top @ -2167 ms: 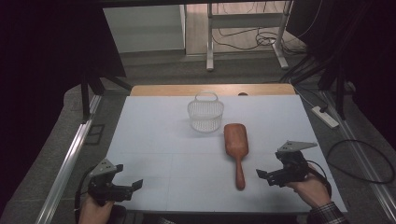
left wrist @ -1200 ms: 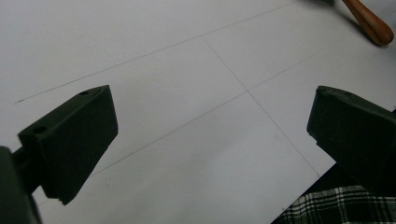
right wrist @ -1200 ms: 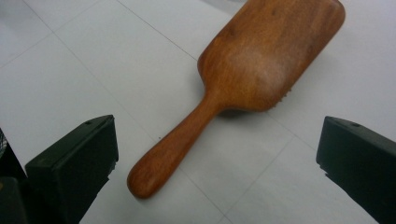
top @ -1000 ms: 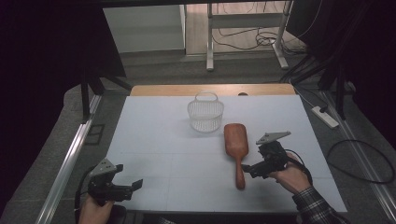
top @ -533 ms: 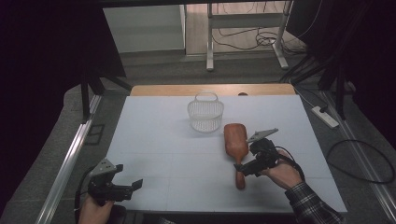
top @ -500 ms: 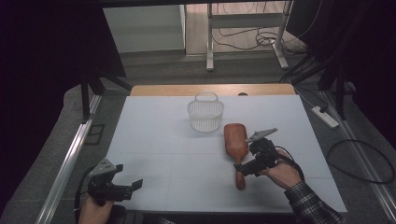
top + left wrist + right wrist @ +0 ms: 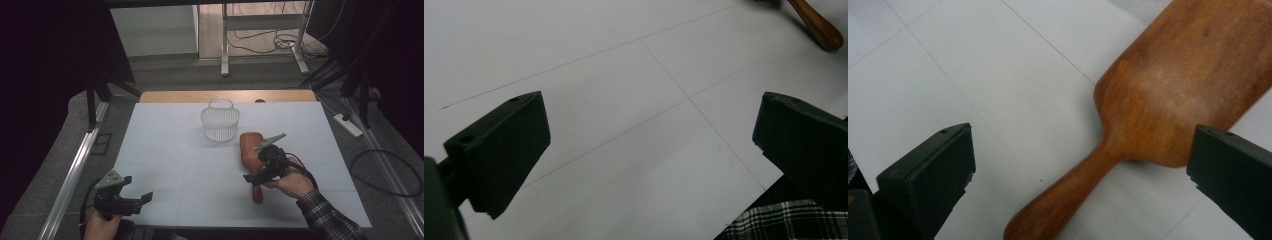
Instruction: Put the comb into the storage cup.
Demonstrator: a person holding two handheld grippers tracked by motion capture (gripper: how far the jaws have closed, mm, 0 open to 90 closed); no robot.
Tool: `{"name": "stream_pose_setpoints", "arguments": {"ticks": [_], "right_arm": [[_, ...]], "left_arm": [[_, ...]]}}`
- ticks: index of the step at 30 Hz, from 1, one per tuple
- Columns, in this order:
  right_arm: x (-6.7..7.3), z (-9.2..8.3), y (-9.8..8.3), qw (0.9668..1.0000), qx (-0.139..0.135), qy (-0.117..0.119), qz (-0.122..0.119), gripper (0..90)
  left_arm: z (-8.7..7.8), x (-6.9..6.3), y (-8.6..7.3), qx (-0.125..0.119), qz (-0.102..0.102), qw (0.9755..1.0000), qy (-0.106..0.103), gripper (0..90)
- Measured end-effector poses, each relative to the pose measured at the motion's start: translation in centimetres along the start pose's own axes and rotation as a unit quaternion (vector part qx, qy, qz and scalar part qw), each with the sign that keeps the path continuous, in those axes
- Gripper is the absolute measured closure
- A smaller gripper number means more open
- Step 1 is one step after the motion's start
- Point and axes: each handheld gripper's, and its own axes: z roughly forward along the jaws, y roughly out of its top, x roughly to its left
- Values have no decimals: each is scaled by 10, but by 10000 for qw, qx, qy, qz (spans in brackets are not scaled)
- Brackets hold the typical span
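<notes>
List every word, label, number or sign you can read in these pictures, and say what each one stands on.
There is none to read.
Wooden paddle: plain wood grain, no mark or brand.
White basket: bare mesh, no label.
White table: thin ruled lines, no writing.
Left tool and right tool: black jaws set wide open, unmarked.
Power strip on the floor: too small to read.

wooden paddle: 1 | white basket: 1 | grippers: 2
</notes>
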Motion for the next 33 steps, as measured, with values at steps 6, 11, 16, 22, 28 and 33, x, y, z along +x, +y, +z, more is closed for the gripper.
{"name": "stream_pose_setpoints", "arguments": {"ticks": [6, 11, 16, 22, 28, 33], "right_arm": [[5, 7, 7, 9999, 120, 2, -91, 0], [7, 12, 12, 9998, 130, 13, -157, 47], [7, 15, 13, 9996, 122, 11, -265, 245], [7, 14, 14, 9992, 134, 135, -343, 496], [3, 17, 14, 9981, 270, 379, -415, 880], [2, 19, 13, 9977, 284, 447, -431, 899]], "left_arm": [[0, 0, 0, -7, -18, 10000, -12, 21], [0, 0, 0, -3, -21, 10000, 4, 21], [0, 1, 0, -5, -23, 10000, 6, 22], [0, 1, 0, -4, -21, 10000, 5, 22], [0, 1, 0, -3, -35, 10000, 12, 24], [0, 1, 0, -3, -40, 10000, 16, 24]]}}
